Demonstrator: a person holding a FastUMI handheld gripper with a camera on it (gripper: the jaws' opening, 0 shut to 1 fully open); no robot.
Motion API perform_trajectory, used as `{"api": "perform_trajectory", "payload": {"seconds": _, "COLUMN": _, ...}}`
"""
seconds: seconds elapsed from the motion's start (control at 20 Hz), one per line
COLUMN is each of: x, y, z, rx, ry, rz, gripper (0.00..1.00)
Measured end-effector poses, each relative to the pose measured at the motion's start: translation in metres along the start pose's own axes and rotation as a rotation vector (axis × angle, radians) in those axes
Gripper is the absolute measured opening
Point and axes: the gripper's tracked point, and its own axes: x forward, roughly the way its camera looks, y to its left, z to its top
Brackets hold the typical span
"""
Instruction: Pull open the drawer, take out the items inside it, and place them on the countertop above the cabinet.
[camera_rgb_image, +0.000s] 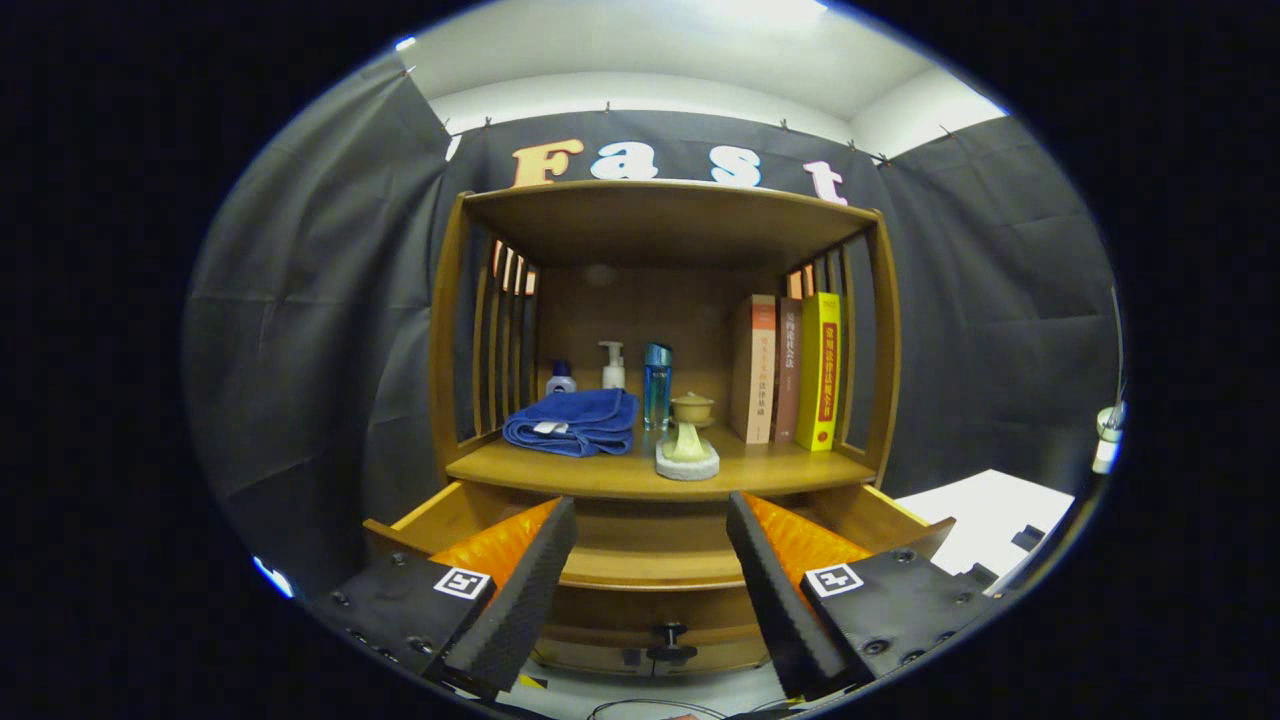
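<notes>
Gripper view: drawer (650, 560) pulled toward gripper (650, 560), fingers apart.

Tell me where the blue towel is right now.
In the gripper view, the folded blue towel lies on the cabinet countertop, beyond the open gripper, in front of the small bottles and beside the ceramic cup.

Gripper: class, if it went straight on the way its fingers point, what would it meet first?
The open gripper would probably meet the cabinet's countertop edge above the open drawer, then the small stand; depth is unclear.
</notes>
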Motion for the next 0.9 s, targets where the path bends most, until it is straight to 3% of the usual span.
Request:
{"api": "perform_trajectory", "payload": {"seconds": 0.45, "x": -0.012, "y": -0.020, "z": -0.052, "rx": 0.023, "ry": -0.011, "rz": -0.018, "gripper": 0.99}}
{"api": "perform_trajectory", "payload": {"seconds": 0.9, "x": -0.013, "y": 0.003, "z": -0.066, "rx": -0.004, "ry": -0.006, "rz": 0.040, "gripper": 0.98}}
